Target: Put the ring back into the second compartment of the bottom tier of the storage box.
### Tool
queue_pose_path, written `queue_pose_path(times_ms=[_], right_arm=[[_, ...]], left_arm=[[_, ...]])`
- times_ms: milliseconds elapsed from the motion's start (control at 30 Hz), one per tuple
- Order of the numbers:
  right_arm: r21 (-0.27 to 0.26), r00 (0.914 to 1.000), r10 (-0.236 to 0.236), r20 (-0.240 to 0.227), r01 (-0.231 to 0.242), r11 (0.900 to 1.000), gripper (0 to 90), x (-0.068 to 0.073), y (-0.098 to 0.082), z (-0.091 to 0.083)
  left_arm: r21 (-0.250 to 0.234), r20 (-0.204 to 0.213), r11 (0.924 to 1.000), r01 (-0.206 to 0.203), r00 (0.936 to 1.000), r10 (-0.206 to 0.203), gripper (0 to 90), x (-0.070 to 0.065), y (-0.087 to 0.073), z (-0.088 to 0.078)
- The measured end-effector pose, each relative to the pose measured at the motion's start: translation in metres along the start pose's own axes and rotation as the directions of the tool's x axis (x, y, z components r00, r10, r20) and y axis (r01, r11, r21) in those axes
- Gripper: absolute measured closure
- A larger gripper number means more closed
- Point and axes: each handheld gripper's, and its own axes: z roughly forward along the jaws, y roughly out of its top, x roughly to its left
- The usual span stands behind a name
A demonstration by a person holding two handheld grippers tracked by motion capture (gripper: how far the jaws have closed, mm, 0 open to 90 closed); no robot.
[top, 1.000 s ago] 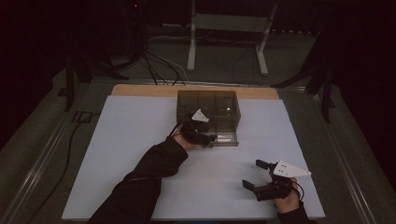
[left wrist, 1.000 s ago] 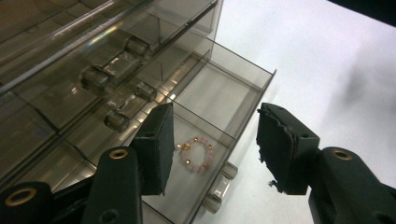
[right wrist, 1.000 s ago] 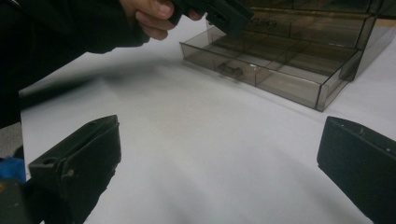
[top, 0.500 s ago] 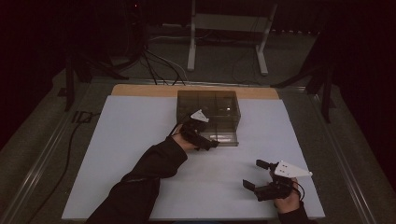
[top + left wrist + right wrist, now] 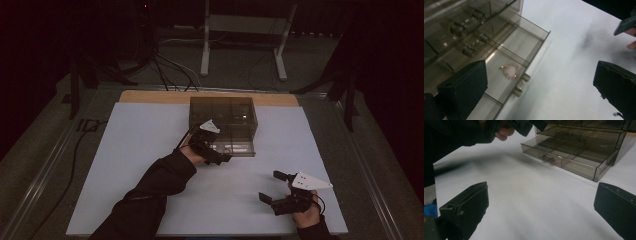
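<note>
I'm holding the left gripper (image 5: 536, 82) with jaws spread, empty, just over the open drawer (image 5: 506, 75). The bracelet (image 5: 510, 70) is lying in the drawer. I'd lower straight, jaws straddling it. The right gripper (image 5: 280, 192) is idling released, near the drawer.

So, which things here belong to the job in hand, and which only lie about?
Job, as far as I can judge:
- drawer box, bottom drawer pulled out
- bracelet in that drawer
- left gripper at the drawer, jaws open
- right gripper, jaws open above the white sheet

Just lying about:
- cables on the floor
- stand behind the table
</note>
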Motion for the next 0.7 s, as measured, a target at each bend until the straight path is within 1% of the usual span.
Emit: queue_pose_path(times_ms=[33, 67, 100, 167, 233, 267, 400, 533, 567, 600, 700], right_arm=[[0.002, 1.0000, -0.001, -0.001, 0.001, 1.000, 0.0, 0.000, 0.000, 0.001], [0.002, 1.0000, -0.001, -0.001, 0.001, 1.000, 0.0, 0.000, 0.000, 0.001], [0.002, 1.0000, -0.002, 0.000, 0.002, 1.000, 0.0, 0.000, 0.000, 0.001], [0.005, 1.0000, -0.002, -0.001, 0.002, 1.000, 0.0, 0.001, 0.000, 0.001], [0.001, 1.0000, -0.005, -0.004, 0.005, 1.000, 0.0, 0.002, 0.001, 0.001], [0.003, 1.0000, -0.007, -0.004, 0.007, 1.000, 0.0, 0.002, 0.001, 0.002], [0.002, 1.0000, -0.004, -0.006, 0.004, 1.000, 0.0, 0.002, 0.001, 0.002], [0.001, 1.0000, -0.006, -0.004, 0.006, 1.000, 0.0, 0.002, 0.001, 0.002], [0.001, 1.0000, -0.006, -0.004, 0.006, 1.000, 0.0, 0.002, 0.001, 0.002], [0.000, 1.0000, -0.005, -0.003, 0.005, 1.000, 0.0, 0.002, 0.001, 0.002], [0.004, 1.0000, -0.005, -0.005, 0.005, 1.000, 0.0, 0.002, 0.001, 0.002]], left_arm=[[0.037, 0.016, 0.9993, 0.008, 0.9998, -0.008, 0.5, 0.000, 0.000, -0.001], [0.037, 0.016, 0.9993, 0.008, 0.9998, -0.008, 0.5, 0.000, 0.000, -0.001], [0.040, 0.013, 0.9990, 0.018, 0.9998, -0.018, 0.5, 0.001, 0.000, -0.002], [0.037, 0.024, 0.9989, 0.028, 0.9993, -0.029, 0.5, 0.002, -0.001, -0.004], [0.029, 0.013, 0.9992, 0.027, 0.9995, -0.027, 0.5, 0.001, -0.001, -0.008], [0.025, 0.010, 0.9991, 0.033, 0.9994, -0.033, 0.5, 0.001, -0.002, -0.009], [0.035, -0.021, 0.9991, 0.024, 0.9995, -0.023, 0.6, 0.001, -0.005, -0.016], [0.027, -0.048, 0.9989, 0.038, 0.9982, -0.037, 0.5, 0.004, -0.009, -0.023], [0.027, -0.048, 0.9989, 0.038, 0.9982, -0.037, 0.6, 0.004, -0.009, -0.023], [0.025, -0.053, 0.9989, 0.041, 0.9978, -0.039, 0.6, 0.005, -0.012, -0.026], [0.033, -0.064, 0.9990, 0.031, 0.9975, -0.029, 0.5, 0.005, -0.016, -0.031]])
